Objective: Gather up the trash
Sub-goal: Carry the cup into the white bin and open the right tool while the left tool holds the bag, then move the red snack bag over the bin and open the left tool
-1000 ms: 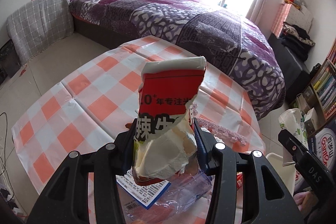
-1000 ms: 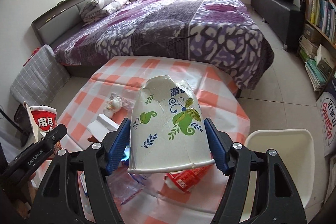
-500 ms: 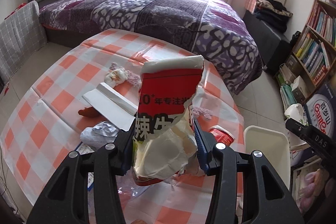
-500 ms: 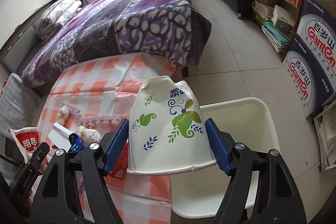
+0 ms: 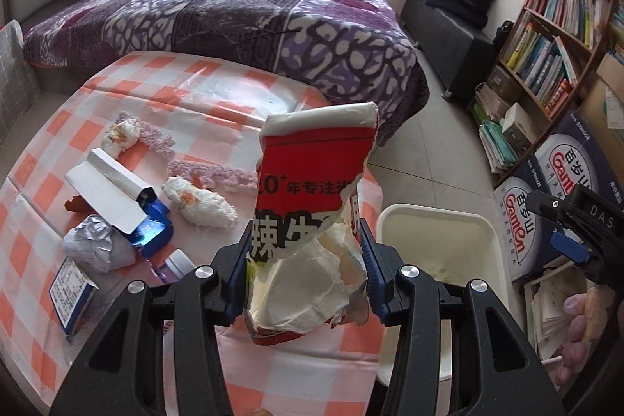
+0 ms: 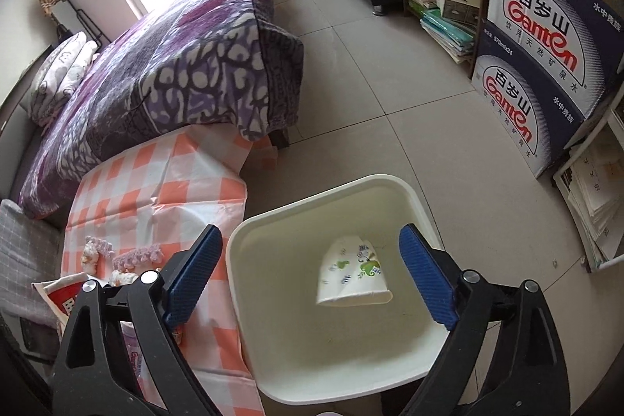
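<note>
My paper cup (image 6: pixel 353 273), white with green and blue leaf prints, sits inside the white bin (image 6: pixel 273 232), clear of both blue pads. My right tool (image 6: pixel 310 273) hangs over that bin with its jaws spread wide; they have just been opening, and nothing is pressed between them. The bin stands on the tiled floor just beside the corner of the surface (image 6: pixel 156 190), which wears an orange-and-white checked cloth.

My left tool (image 5: pixel 306 252) is clamped on a torn red-and-white snack bag (image 5: pixel 312 205), held upright above the near edge of the surface, with the bin to its right. Behind the bag on the cloth I see more trash: a white carton (image 5: pixel 105 186) lying against a blue tin (image 5: pixel 154 232), a crumpled silver wad (image 5: pixel 91 246), 2 balled tissues (image 5: pixel 199 201), and a small printed box (image 5: pixel 70 285) near the left edge. A purple-patterned bed (image 5: pixel 234 14) lies beyond, and a bookshelf (image 5: pixel 553 34) with stacked water cartons (image 6: pixel 546 65) stands at the right.
</note>
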The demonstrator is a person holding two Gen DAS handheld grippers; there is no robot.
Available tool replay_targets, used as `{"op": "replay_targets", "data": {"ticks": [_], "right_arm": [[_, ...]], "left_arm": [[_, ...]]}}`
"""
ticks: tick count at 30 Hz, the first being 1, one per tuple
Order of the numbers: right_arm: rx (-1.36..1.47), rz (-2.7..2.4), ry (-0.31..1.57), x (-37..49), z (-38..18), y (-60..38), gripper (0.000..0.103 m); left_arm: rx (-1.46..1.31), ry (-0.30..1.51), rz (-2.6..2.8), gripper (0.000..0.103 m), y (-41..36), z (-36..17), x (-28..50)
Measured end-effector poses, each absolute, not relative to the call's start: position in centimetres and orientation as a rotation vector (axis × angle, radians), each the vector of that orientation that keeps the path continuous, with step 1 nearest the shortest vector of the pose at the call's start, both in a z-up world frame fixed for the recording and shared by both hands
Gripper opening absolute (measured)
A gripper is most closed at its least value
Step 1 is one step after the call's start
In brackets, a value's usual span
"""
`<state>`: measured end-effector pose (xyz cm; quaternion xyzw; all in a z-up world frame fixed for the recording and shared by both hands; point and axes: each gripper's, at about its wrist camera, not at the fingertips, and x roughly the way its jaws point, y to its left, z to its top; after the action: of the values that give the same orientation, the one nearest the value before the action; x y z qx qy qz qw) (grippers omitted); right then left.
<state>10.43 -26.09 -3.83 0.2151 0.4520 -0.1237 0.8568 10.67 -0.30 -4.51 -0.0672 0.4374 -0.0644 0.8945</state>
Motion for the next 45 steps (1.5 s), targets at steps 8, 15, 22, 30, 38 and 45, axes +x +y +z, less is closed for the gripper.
{"op": "replay_targets", "data": {"ticks": [8,15,22,30,38,45], "right_arm": [[0.539,-0.323,0.897,9.1,-2.9,-30.3,0.091],[0.623,-0.345,0.868,8.1,-2.5,-33.2,0.091],[0.612,-0.335,0.874,8.1,-2.6,-33.4,0.091],[0.545,-0.304,0.852,8.6,-1.7,-30.4,0.094],[0.411,-0.236,0.882,9.7,-1.6,-25.3,0.096],[0.345,-0.129,0.937,10.6,-2.2,-20.2,0.096]], "left_arm": [[-0.093,0.950,-0.268,0.050,-5.3,-5.6,10.0],[-0.115,1.007,-0.408,0.050,-9.6,-6.6,9.8],[-0.120,1.010,-0.432,0.065,-10.3,-7.0,9.7],[-0.100,0.978,-0.333,0.073,-6.8,-5.5,9.7],[-0.048,0.995,-0.172,0.077,-1.1,-5.4,9.7],[0.013,1.065,-0.010,0.078,5.5,-6.3,9.0]]}}
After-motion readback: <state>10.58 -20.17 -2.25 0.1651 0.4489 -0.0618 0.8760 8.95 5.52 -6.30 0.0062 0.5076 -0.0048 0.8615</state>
